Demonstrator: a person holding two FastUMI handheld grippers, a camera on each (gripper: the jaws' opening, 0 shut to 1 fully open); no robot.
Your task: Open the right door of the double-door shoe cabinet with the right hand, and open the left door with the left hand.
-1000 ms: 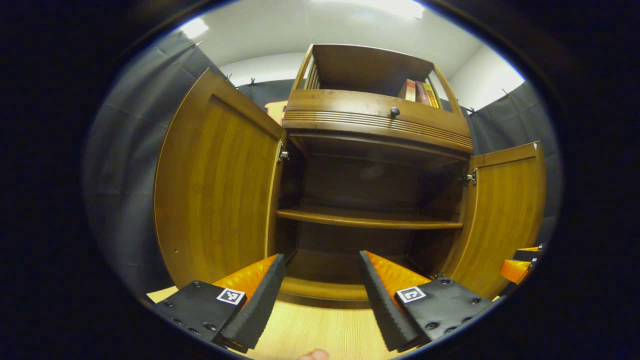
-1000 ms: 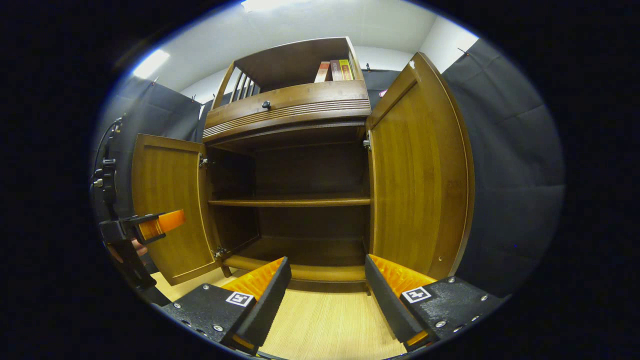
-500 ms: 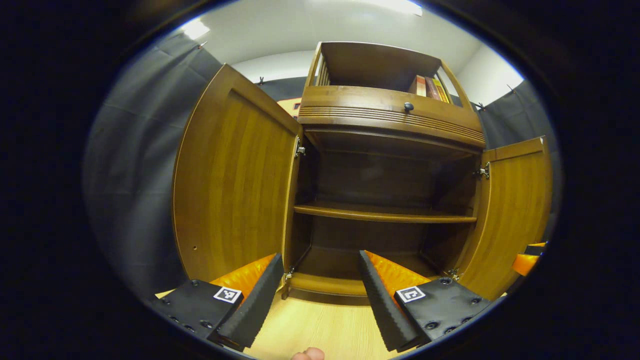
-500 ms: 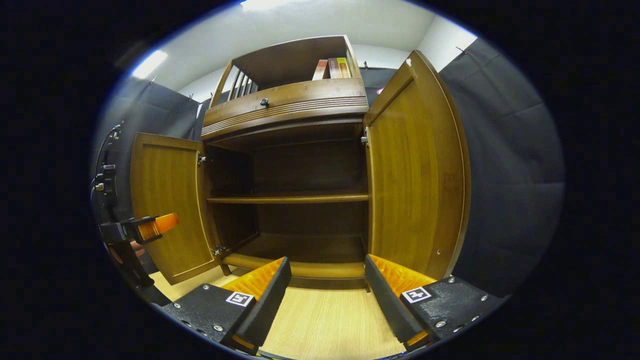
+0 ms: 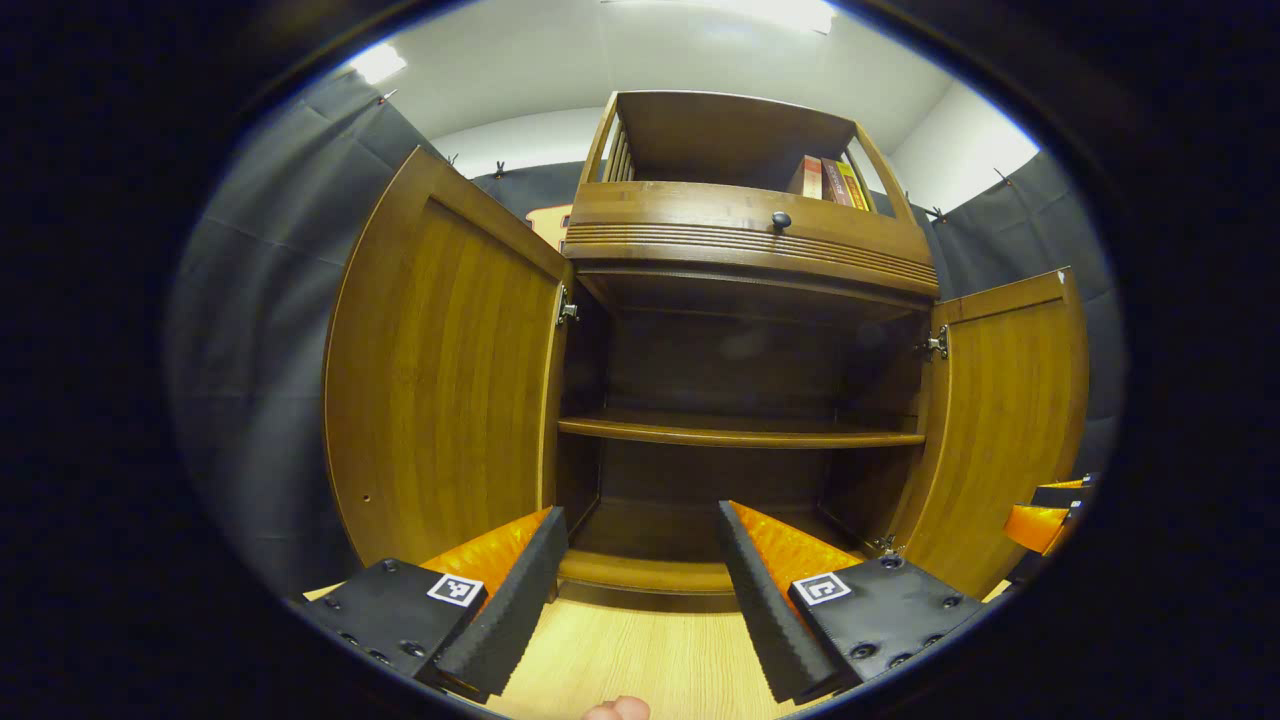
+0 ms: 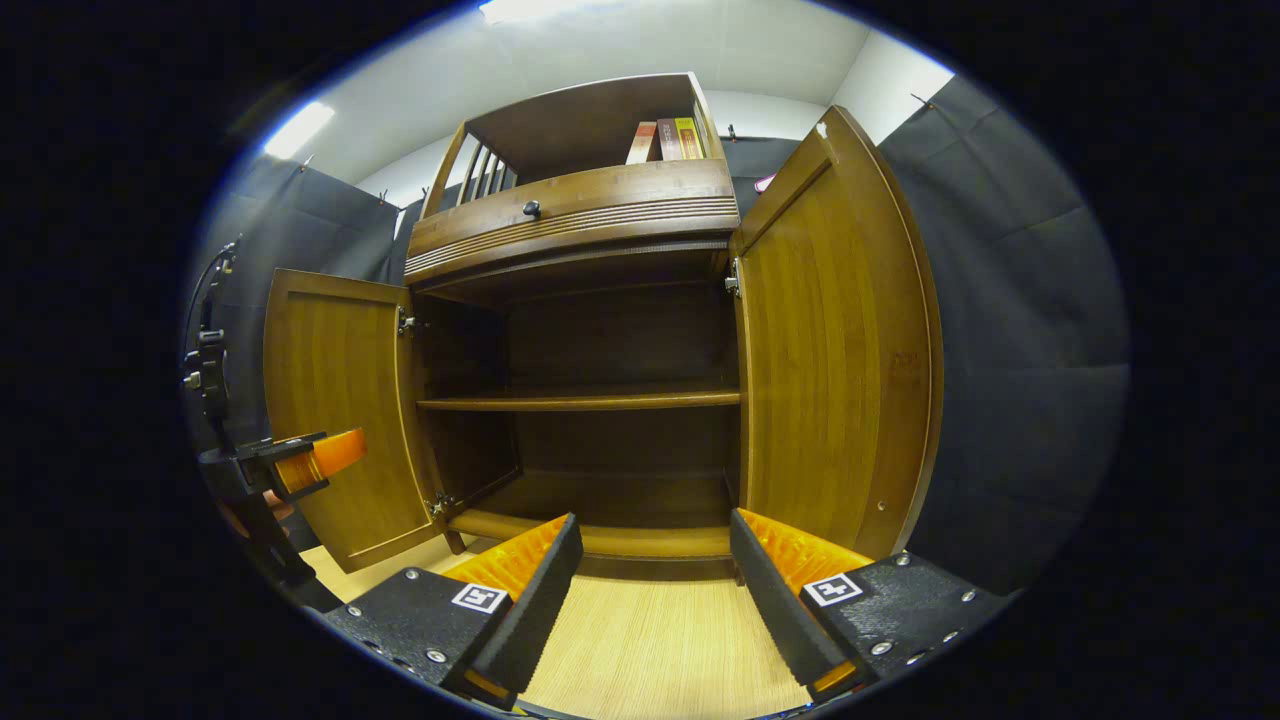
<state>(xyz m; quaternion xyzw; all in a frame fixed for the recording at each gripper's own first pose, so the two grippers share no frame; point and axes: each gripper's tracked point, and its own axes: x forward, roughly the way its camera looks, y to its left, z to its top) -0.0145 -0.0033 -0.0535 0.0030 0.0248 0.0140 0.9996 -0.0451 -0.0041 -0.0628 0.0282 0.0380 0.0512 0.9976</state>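
Both doors (image 5: pixel 440 380) (image 6: pixel 830 340) wide as before, each gripper (image 5: pixel 635 590) (image 6: pixel 655 600) (fingers apart, empty) slightly shifted.

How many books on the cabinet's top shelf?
3, upright side by side at the right end of the top shelf: a reddish book, a dark red book and a yellow book. More may be hidden behind the rail.
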